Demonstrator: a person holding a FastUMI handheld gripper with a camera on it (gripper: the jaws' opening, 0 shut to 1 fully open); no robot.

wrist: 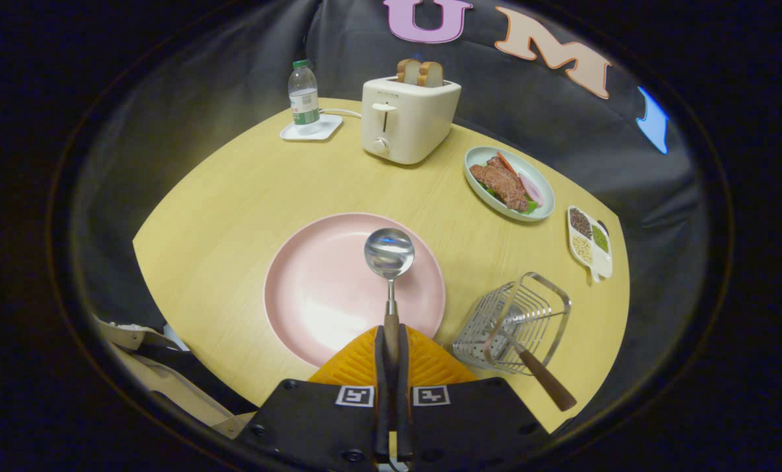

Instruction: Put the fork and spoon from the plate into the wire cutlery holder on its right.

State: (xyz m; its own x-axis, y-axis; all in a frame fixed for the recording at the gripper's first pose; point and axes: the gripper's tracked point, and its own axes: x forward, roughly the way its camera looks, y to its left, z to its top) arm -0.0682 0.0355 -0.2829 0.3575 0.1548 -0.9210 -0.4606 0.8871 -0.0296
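My gripper (pixel 391 341) is shut on the wooden handle of the spoon (pixel 389 254), both orange fingers (pixel 358 364) pressing it. The spoon's shiny bowl juts out ahead of the fingers, held over the pink plate (pixel 318 288). The plate below looks bare. To the right of the plate stands the wire cutlery holder (pixel 515 321). A fork (pixel 540 375) rests in it with its wooden handle sticking out toward me, tines hidden among the wires.
On the round wooden table (pixel 233 196) beyond the plate stand a cream toaster (pixel 407 121) with two bread slices, a water bottle (pixel 303 95) on a small white tray, a plate of food (pixel 508 182) and a divided dish (pixel 589 244) at the right edge.
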